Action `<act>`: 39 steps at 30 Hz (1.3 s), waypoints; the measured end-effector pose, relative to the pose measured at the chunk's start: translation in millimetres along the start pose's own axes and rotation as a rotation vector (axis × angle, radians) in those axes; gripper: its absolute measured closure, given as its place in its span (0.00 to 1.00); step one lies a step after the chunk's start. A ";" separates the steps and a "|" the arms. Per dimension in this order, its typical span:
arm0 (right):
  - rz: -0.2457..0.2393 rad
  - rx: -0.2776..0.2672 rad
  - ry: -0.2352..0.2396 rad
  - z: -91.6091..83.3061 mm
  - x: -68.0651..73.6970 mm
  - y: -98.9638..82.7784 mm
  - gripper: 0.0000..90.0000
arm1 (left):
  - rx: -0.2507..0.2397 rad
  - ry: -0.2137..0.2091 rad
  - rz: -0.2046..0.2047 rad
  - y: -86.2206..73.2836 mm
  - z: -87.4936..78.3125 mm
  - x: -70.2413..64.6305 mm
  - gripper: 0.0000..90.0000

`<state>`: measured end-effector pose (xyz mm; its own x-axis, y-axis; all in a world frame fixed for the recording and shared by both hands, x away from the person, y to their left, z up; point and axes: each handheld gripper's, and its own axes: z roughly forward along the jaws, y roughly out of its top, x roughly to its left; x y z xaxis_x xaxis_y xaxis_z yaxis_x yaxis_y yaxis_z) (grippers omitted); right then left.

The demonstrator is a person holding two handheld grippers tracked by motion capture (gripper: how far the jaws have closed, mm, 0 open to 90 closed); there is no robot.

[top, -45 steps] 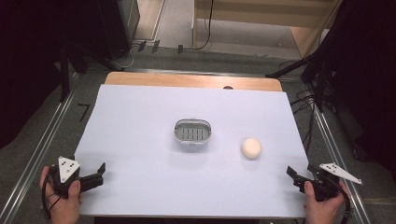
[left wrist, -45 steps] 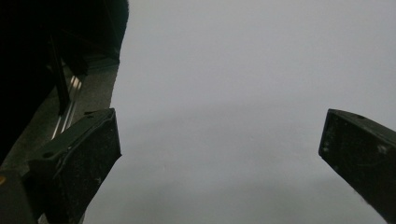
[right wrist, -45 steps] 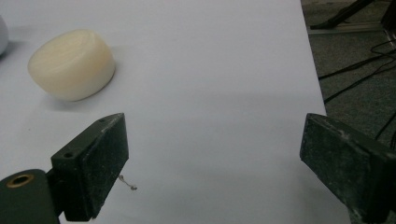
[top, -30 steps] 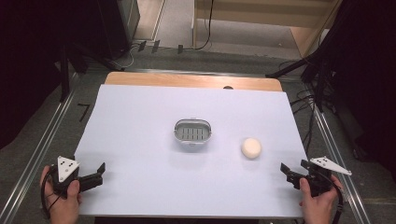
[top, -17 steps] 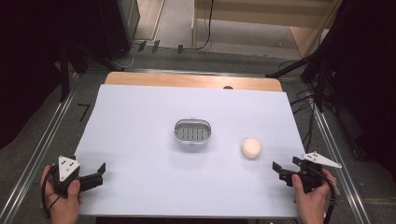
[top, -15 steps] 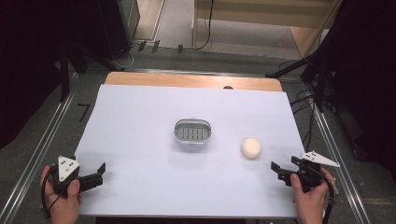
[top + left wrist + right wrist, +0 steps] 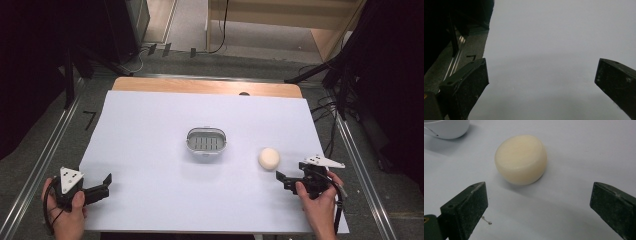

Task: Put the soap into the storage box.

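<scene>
Cream round soap (image 7: pixel 269 158) lying on the white surface (image 7: pixel 150 125), right of the grey dish (image 7: pixel 206 142) and apart from it. Right hand-held gripper (image 7: pixel 283 180) just right of the soap, jaws just opened wide, nothing between them. Left hand-held gripper (image 7: pixel 102 186) far left of the dish, jaws apart, empty.

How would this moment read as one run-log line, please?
right claw: open, opening, nearing soap | left claw: open, idle | dish: empty
</scene>
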<state>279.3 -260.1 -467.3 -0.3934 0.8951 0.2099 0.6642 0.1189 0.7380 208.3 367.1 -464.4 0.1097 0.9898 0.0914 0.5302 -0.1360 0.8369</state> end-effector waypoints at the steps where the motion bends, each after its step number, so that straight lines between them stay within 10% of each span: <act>1: -0.001 0.014 0.005 4.6 2.3 0.8 0.03 | 0.002 0.000 0.004 0.2 0.3 -0.2 0.00; 24: 0.033 0.038 -0.014 46.3 19.1 19.3 0.15 | -0.015 -0.012 0.013 -0.6 -1.5 -0.6 0.00; 39: 0.013 0.073 -0.134 67.1 38.8 30.3 0.26 | -0.012 -0.015 0.010 -0.4 -1.4 -0.1 0.00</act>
<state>326.8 -192.9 -479.9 -0.2991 0.9456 0.1283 0.7150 0.1331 0.6863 206.9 367.1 -464.0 0.1276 0.9876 0.0915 0.5189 -0.1450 0.8425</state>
